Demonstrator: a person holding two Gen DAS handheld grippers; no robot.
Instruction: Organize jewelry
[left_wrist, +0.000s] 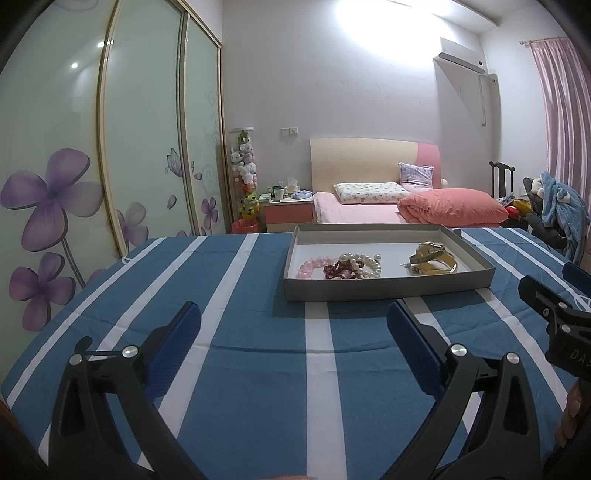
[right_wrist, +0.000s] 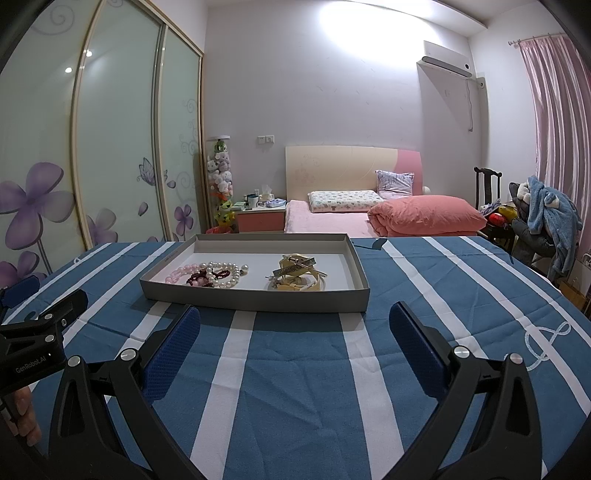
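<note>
Both my claws, left (left_wrist: 293, 317) and right (right_wrist: 294, 319), are spread and empty above the striped worktop (left_wrist: 258, 369); the jewelry sits in the tray (right_wrist: 255, 295), beads (right_wrist: 208, 275) tangled, so I judge one pinch may drag several strands

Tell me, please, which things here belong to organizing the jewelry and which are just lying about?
Belongs to the job:
tray
pink bead bracelet
pearl bracelet
dark red bracelet
gold bangles

Lying about:
bed
nightstand
stuffed toys
chair
</note>
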